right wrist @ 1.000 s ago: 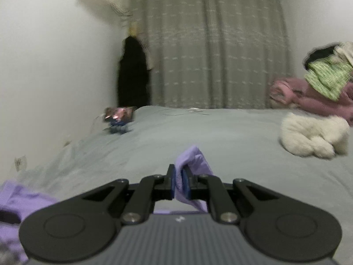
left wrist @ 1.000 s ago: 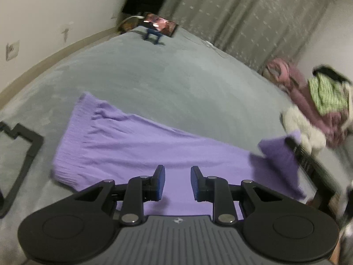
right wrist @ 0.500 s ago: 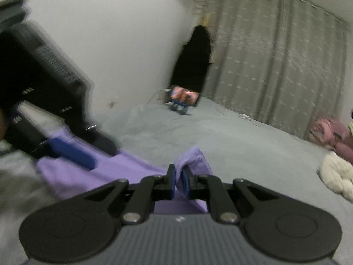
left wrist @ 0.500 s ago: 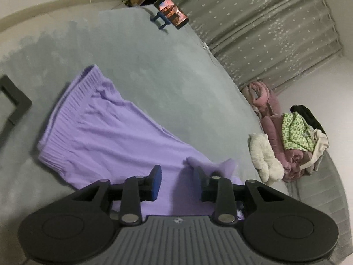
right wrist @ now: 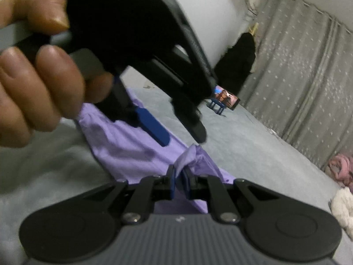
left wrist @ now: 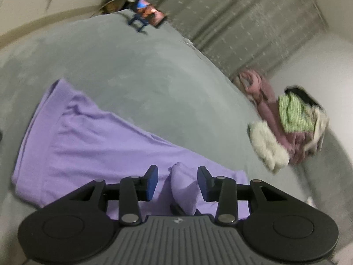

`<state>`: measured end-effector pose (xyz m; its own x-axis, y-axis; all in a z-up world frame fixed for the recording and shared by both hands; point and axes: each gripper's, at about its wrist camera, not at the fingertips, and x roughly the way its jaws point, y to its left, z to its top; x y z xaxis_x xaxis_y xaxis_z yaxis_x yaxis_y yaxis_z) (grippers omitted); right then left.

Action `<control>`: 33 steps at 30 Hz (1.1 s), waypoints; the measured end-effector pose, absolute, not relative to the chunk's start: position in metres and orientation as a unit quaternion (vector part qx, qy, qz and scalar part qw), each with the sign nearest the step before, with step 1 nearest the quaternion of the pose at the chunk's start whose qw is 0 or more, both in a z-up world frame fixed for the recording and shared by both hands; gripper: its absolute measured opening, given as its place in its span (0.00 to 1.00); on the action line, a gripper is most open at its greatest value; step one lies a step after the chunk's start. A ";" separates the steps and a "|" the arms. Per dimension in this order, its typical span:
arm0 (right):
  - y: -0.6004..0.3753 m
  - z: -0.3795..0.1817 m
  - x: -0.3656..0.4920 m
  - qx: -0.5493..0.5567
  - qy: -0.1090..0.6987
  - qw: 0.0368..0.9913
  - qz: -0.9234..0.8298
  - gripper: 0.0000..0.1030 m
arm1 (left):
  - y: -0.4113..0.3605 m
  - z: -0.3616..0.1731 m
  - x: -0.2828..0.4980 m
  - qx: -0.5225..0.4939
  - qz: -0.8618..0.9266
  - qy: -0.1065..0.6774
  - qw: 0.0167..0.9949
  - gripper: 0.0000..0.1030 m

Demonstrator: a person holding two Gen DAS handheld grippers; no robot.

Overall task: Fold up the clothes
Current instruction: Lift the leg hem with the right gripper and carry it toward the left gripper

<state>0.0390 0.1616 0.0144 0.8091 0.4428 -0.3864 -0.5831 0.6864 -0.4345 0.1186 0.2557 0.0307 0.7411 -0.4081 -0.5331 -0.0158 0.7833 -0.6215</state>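
Right gripper point(right wrist: 179, 184) swung beside left gripper point(right wrist: 176, 135), purple garment point(left wrist: 92, 145) pinched

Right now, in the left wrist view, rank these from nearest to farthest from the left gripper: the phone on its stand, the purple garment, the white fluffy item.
1. Purple garment: a bunched corner sits between the opening jaws of the left gripper.
2. White fluffy item: to the right, by the clothes pile.
3. Phone on its stand: far end of the bed.
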 end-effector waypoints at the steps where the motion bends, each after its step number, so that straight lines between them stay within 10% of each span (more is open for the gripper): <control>1: 0.164 0.013 0.038 -0.288 0.123 0.906 0.285 0.09 | 0.254 0.032 0.120 -0.294 -0.114 0.345 0.884 0.40; 33: 0.210 -0.025 0.018 -0.420 0.068 0.852 0.305 0.09 | 0.239 0.020 0.109 -0.167 -0.140 0.377 0.900 0.45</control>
<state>0.0180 0.2098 -0.0250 0.8043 0.4629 -0.3726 -0.5775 0.4609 -0.6739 0.1093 0.2391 0.0203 0.6772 -0.3775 -0.6316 0.1259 0.9052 -0.4060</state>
